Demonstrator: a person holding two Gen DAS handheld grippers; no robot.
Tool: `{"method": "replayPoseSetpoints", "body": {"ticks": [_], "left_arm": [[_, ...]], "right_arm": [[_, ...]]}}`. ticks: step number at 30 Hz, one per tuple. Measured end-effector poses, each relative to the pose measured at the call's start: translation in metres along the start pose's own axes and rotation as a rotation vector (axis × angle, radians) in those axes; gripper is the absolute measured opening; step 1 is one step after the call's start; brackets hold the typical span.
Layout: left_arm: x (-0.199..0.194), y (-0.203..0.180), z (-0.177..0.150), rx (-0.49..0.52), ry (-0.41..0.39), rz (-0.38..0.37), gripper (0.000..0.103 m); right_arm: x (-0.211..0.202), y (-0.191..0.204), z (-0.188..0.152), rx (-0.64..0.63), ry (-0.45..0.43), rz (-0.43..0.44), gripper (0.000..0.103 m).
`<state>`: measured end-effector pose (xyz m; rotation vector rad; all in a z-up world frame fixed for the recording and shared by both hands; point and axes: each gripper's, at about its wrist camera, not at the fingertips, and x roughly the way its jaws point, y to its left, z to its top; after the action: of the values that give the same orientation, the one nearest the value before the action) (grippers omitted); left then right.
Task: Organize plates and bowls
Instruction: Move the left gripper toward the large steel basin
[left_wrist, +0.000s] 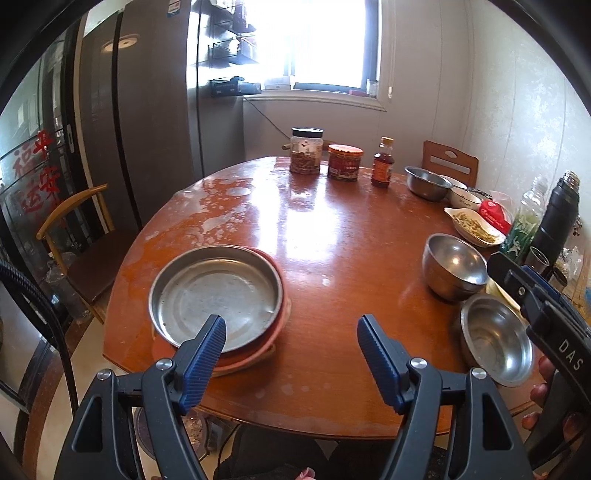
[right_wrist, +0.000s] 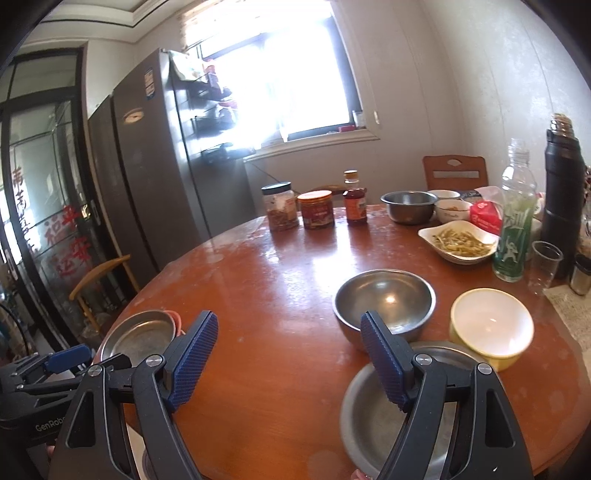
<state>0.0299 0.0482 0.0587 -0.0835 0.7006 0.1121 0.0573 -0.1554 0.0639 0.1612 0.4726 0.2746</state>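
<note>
in the left wrist view, the left gripper is seen with its blue ribbed fingers spread apart and nothing between them, above the near edge of the round reddish-brown wooden table. just beyond the left finger, a shallow round steel plate is seen stacked on a terracotta-coloured plate, the finger's tip overlapping the steel rim in the picture; whether it touches cannot be told. well to the right of the right finger, a small steel bowl is set near the table edge, with a deeper round steel bowl just behind it. the right gripper is partly seen at the right border, a hand's fingertips showing beneath it.

in the right wrist view, the right gripper is likewise held released, its blue fingers wide and empty. behind and below the right finger a flat steel dish is seen at the table's near edge. the deeper round steel bowl lies just beyond that fingertip, and a yellow bowl with a white inside is placed to its right, close beside the dish. left of the left finger, the steel plate on the terracotta one is seen, with the left gripper near it.
</note>
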Motion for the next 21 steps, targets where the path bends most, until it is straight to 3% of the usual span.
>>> {"method": "replayPoseSetpoints", "body": {"ticks": [21], "left_arm": [[-0.013, -0.068, -0.017, 0.112, 0.007, -0.099, 0.073]], "right_arm": [[-0.063, -0.069, -0.005, 0.091, -0.027, -0.123, 0.081]]}}
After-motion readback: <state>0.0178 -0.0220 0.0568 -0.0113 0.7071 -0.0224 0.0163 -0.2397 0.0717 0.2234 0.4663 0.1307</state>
